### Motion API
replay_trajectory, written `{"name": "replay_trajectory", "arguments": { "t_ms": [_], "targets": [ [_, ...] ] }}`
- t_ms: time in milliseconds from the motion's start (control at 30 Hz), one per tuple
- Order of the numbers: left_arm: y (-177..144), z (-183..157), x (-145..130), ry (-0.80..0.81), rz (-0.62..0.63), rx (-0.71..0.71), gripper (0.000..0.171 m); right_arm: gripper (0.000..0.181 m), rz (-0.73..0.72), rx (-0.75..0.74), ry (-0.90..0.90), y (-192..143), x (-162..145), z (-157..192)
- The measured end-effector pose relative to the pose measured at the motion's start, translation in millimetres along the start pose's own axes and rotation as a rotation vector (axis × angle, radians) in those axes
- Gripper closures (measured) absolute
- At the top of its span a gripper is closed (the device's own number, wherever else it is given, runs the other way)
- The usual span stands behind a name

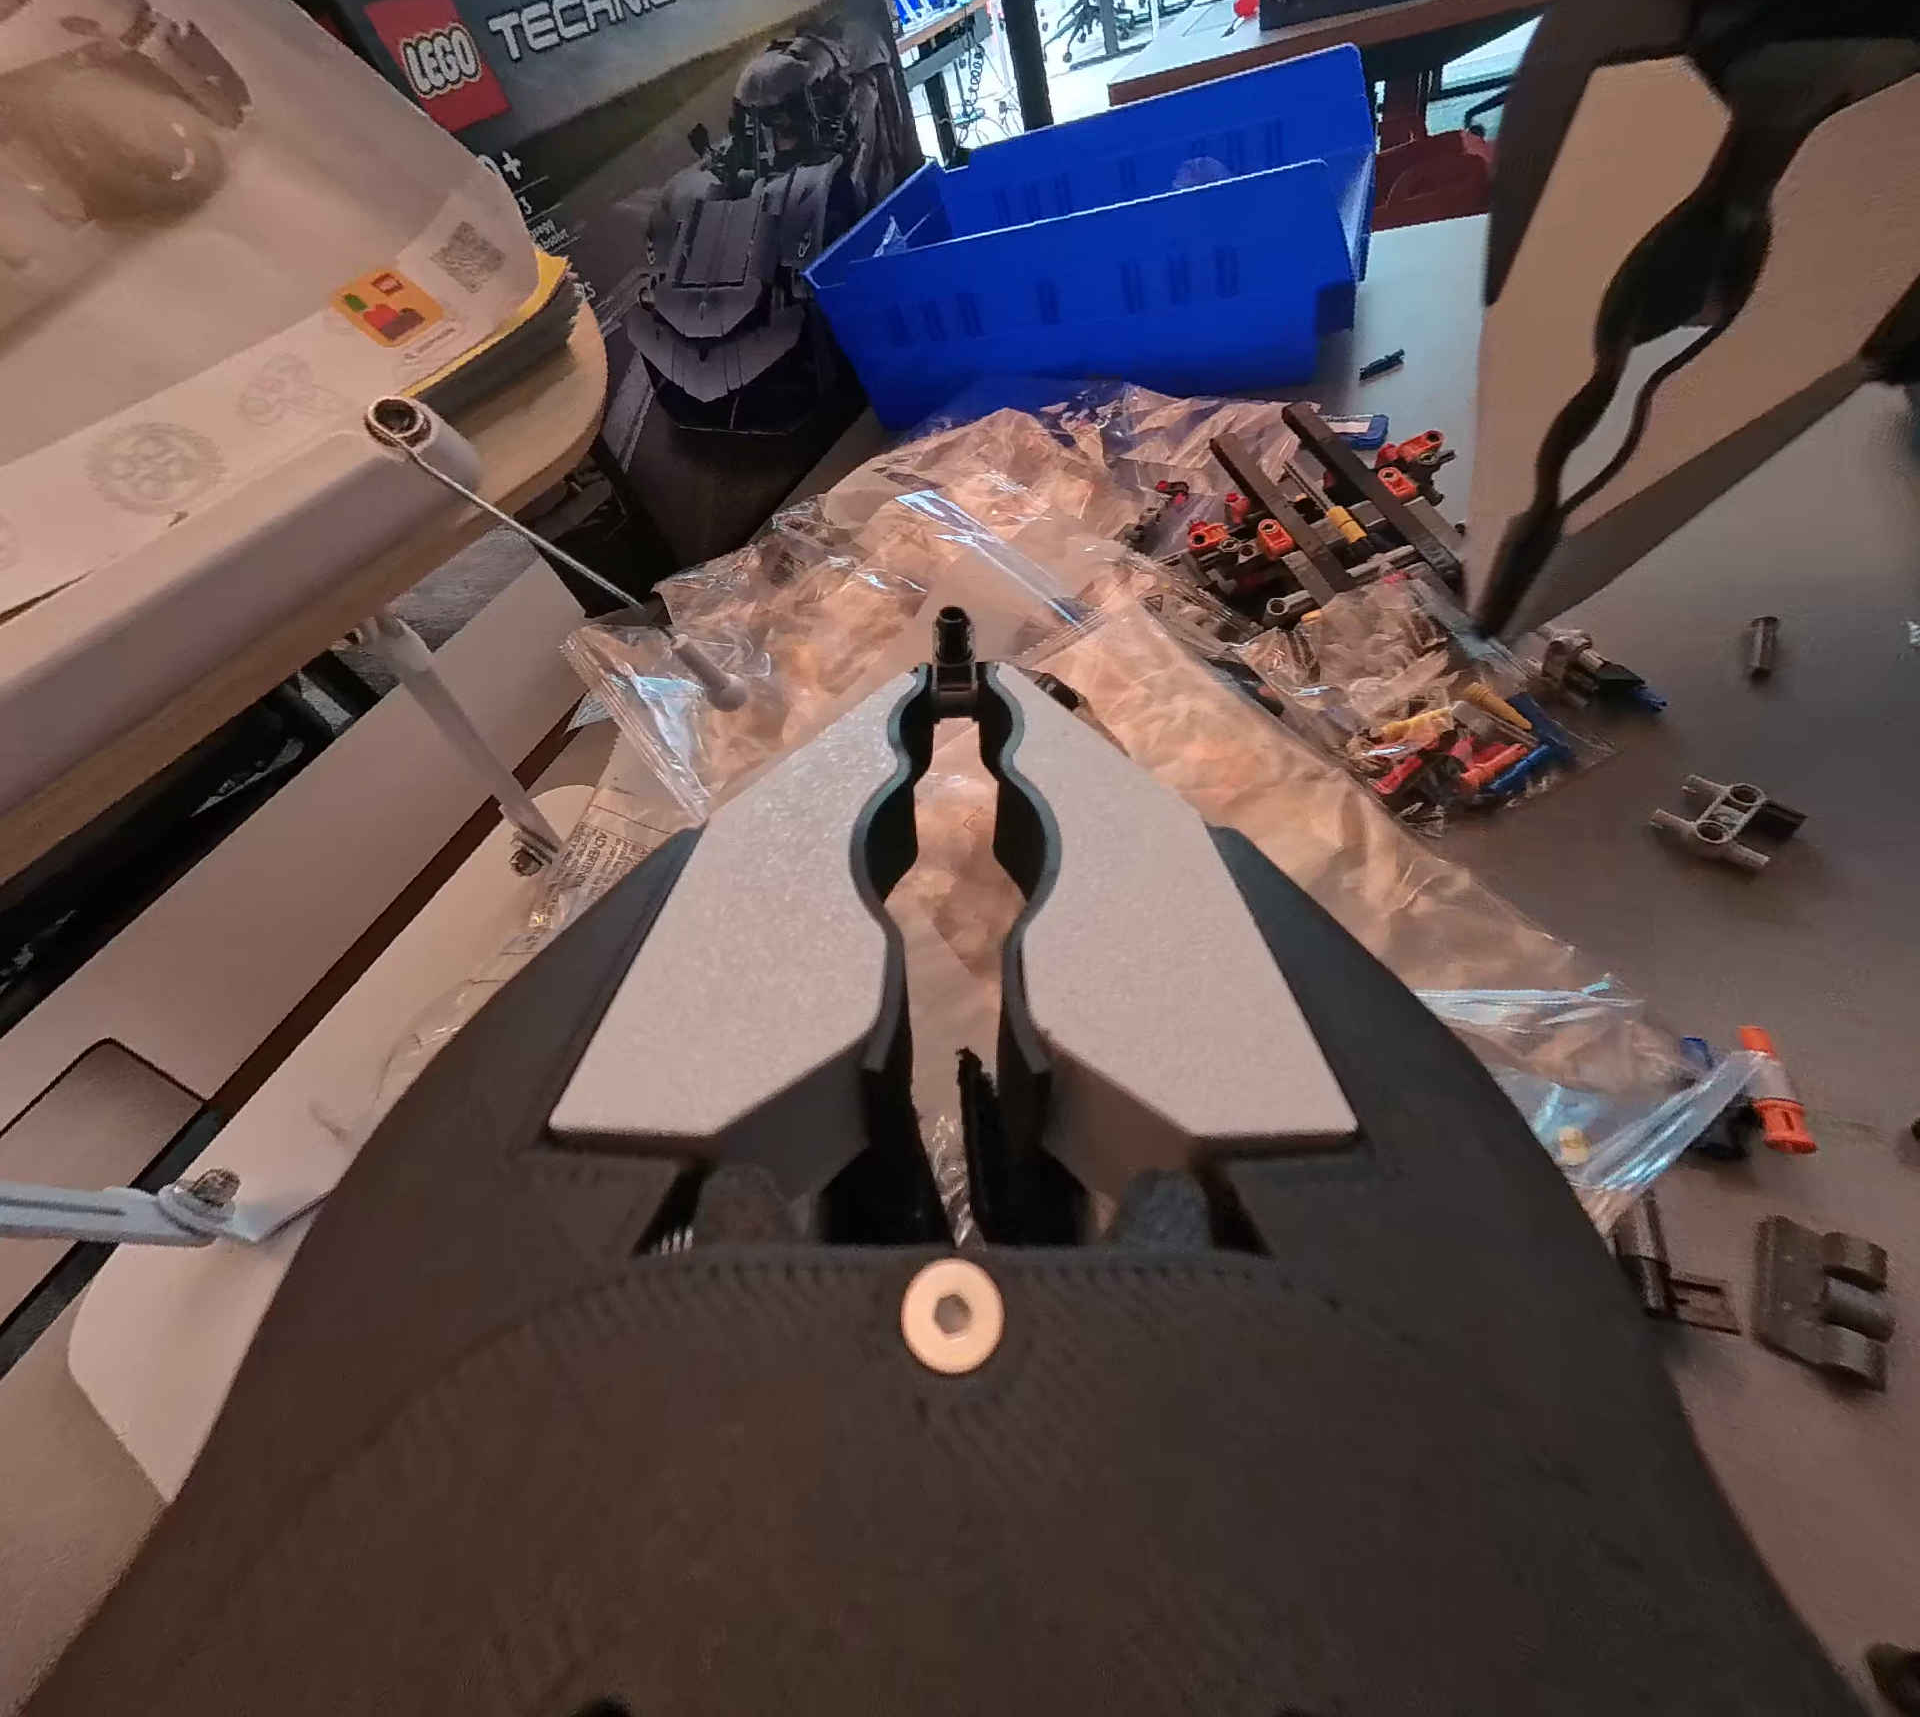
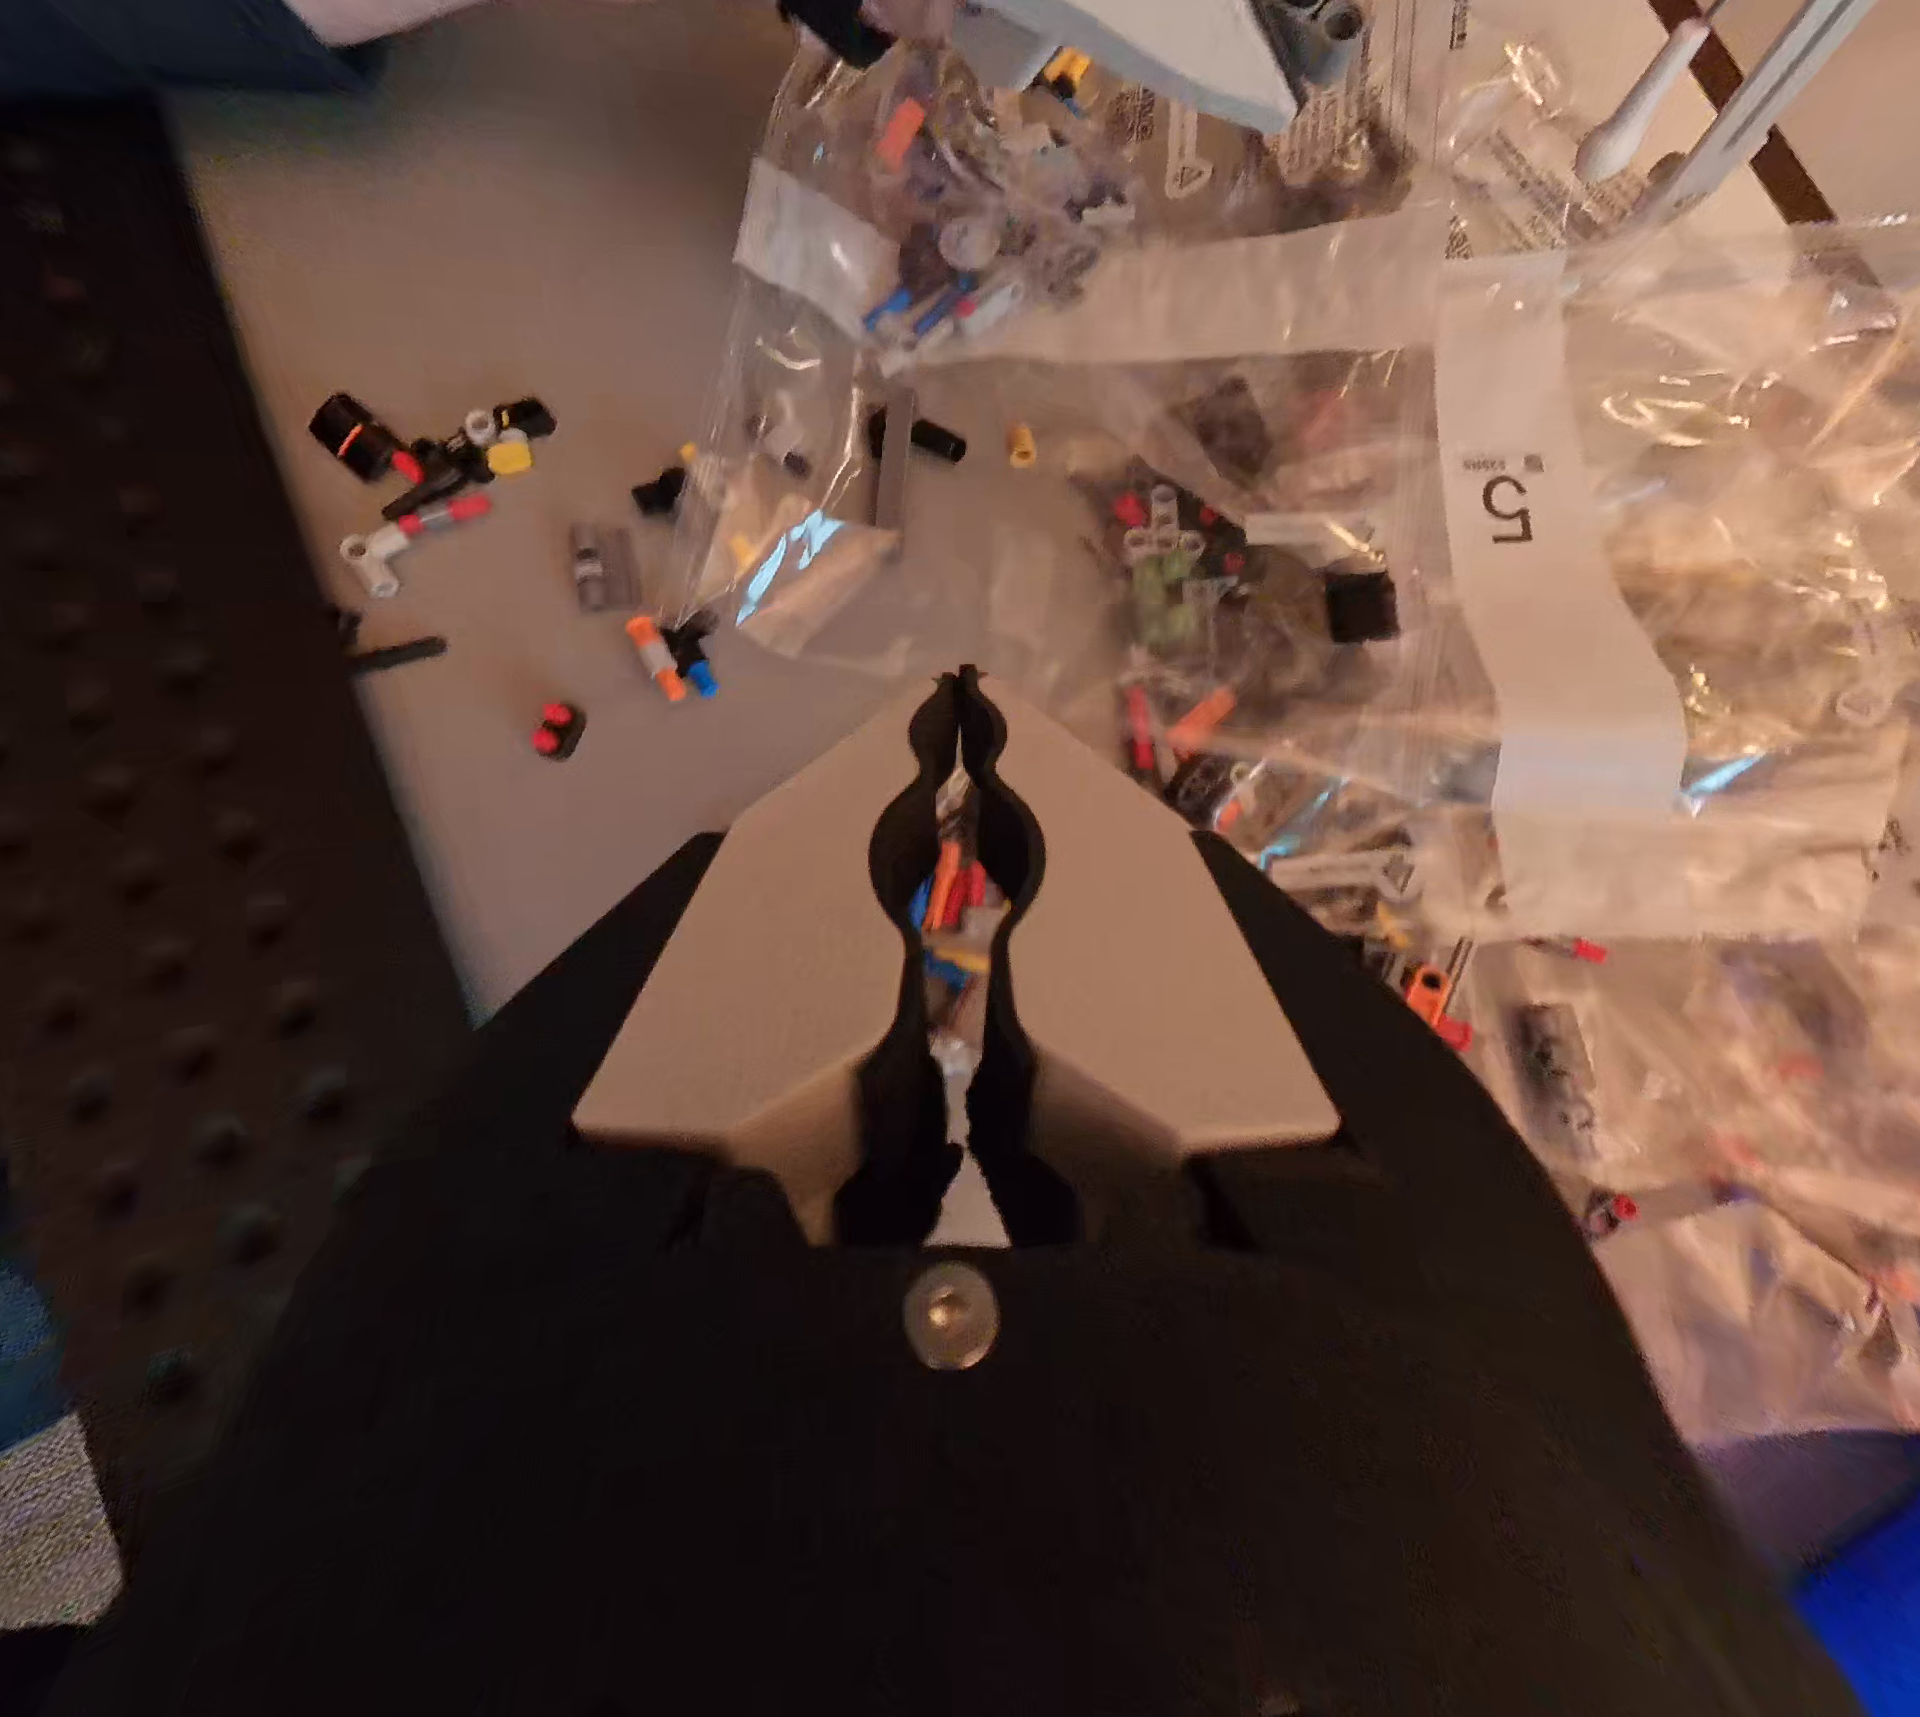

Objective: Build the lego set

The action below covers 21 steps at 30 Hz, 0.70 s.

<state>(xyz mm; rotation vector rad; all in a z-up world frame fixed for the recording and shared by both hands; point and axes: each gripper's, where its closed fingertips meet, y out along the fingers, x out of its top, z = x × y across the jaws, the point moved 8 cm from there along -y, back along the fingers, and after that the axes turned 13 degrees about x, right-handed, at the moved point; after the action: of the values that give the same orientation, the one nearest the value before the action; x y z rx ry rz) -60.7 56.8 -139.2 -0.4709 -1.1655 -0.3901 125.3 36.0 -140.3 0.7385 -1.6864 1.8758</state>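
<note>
Two grippers over counter (image 1: 1766, 992) strewn with clear plastic bags (image 1: 935, 545) of lego parts. Left gripper (image 1: 953, 668) clenched on small grey connector piece (image 1: 952, 641), held above bags. Right gripper (image 2: 964, 680) fingers pressed together at tips, nothing visible between them, tips down at bag of coloured pins (image 1: 1455, 742). Partly built dark frame (image 1: 1320, 524) lies behind bags, near blue bins (image 1: 1091, 285). Loose pieces (image 2: 447, 462) scattered on bare counter. Set box (image 1: 644, 140) stands at back.

Bagged pieces (image 2: 1299, 992) blurred, blue bin (image 1: 1101, 265) contents hidden
</note>
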Motion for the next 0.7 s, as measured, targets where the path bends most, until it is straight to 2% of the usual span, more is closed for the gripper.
{"name": "replay_trajectory", "arguments": {
  "t_ms": [333, 467, 533, 600, 700],
  "targets": [
    [-1, 6, 1, -0.016, -0.007, 0.026, 0.166, 0.181, 0.032, 0.065, 0.015, 42, 22, -15],
    [-3, 7, 1, -0.021, -0.010, 0.032, 0.166, 0.181, 0.072, 0.027, 0.021, 60, 29, -22],
    [-3, 8, 1, -0.022, -0.010, 0.033, 0.166, 0.168, 0.066, 0.018, 0.038, 67, 29, -27],
    [-3, 8, 1, -0.023, -0.010, 0.032, 0.166, 0.168, 0.076, 0.023, 0.049, 68, 25, -28],
    [-3, 8, 2, -0.021, -0.011, 0.035, 0.166, 0.168, 0.048, -0.016, 0.063, 50, 20, -27]
  ]
}}
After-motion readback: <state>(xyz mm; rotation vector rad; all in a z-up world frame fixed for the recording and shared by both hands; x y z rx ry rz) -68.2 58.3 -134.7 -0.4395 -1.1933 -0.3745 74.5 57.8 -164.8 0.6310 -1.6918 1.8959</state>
